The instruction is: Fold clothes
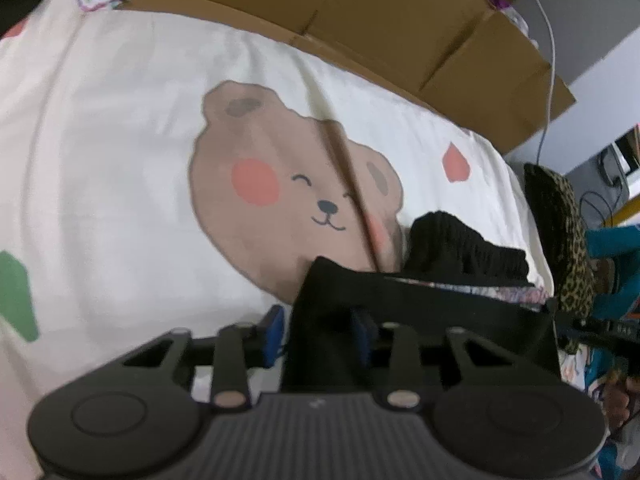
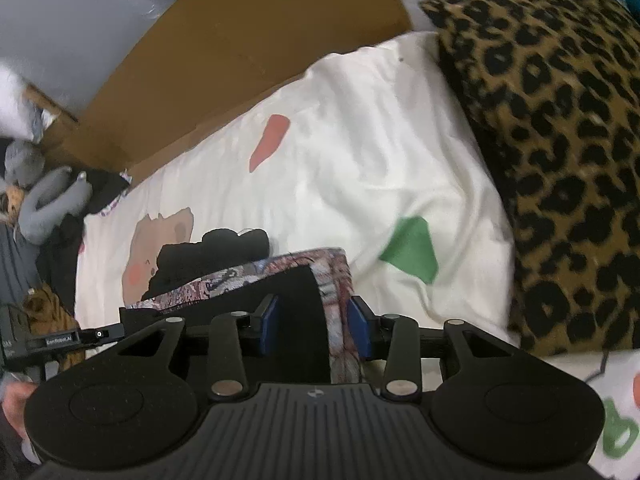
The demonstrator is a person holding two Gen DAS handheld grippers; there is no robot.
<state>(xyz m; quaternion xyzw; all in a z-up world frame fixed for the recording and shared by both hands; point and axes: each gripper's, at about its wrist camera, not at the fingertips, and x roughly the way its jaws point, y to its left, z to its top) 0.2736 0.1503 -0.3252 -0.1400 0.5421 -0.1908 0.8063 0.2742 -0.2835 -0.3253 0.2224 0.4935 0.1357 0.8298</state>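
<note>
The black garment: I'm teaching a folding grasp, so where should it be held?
Hold the black garment along its patterned band, one gripper at each end, coming in edge-on from the near side. The left gripper and right gripper both already straddle that stretched edge.

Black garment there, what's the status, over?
Left claw shut on the black garment. Right claw shut on its patterned trim. Garment lifted over the bear bedsheet. Leopard-print pillow close on the right.
</note>
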